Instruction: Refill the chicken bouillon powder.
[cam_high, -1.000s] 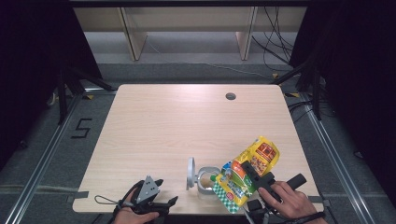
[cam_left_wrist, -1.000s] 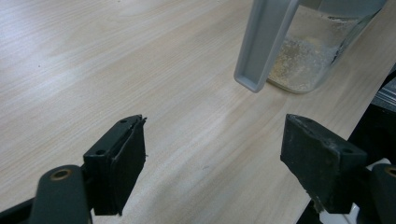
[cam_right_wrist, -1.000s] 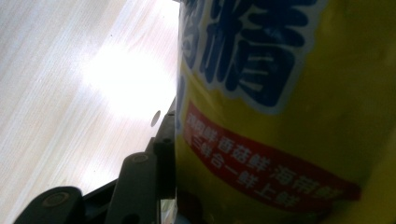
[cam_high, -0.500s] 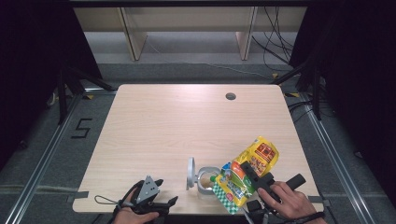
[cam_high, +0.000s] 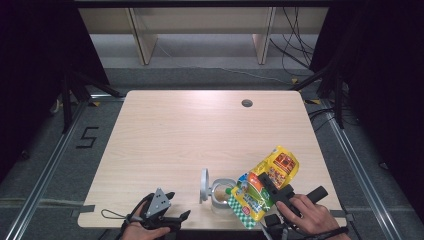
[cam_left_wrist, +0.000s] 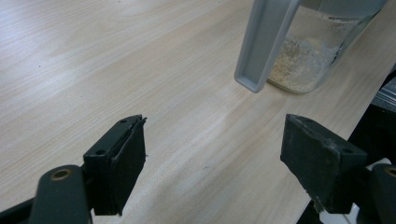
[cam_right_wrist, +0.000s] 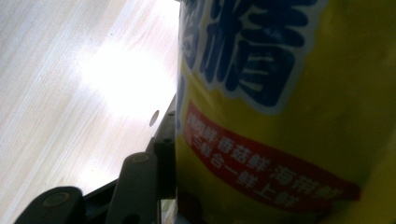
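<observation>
A glass jar (cam_high: 219, 196) with pale granules at its bottom stands near the table's front edge, its grey hinged lid (cam_high: 204, 185) swung upright. A yellow printed bag (cam_high: 281, 162) is tilted over the jar, its green-checked lower end at the jar's mouth. My right gripper (cam_high: 267, 184) is shut on this bag; in the right gripper view the bag (cam_right_wrist: 280, 116) covers most of the picture, with one black finger (cam_right_wrist: 164, 154) against it. My left gripper (cam_high: 177, 206) rests at the front left edge, open and holding nothing. In the left gripper view it (cam_left_wrist: 212, 158) faces the jar (cam_left_wrist: 308, 60) and lid (cam_left_wrist: 266, 42).
The wooden table (cam_high: 200, 135) has a round cable hole (cam_high: 246, 103) at the back right. A pale shelf unit (cam_high: 200, 30) stands behind it. Metal rails run along both sides of the floor, and a "5" mark (cam_high: 87, 136) lies at the left.
</observation>
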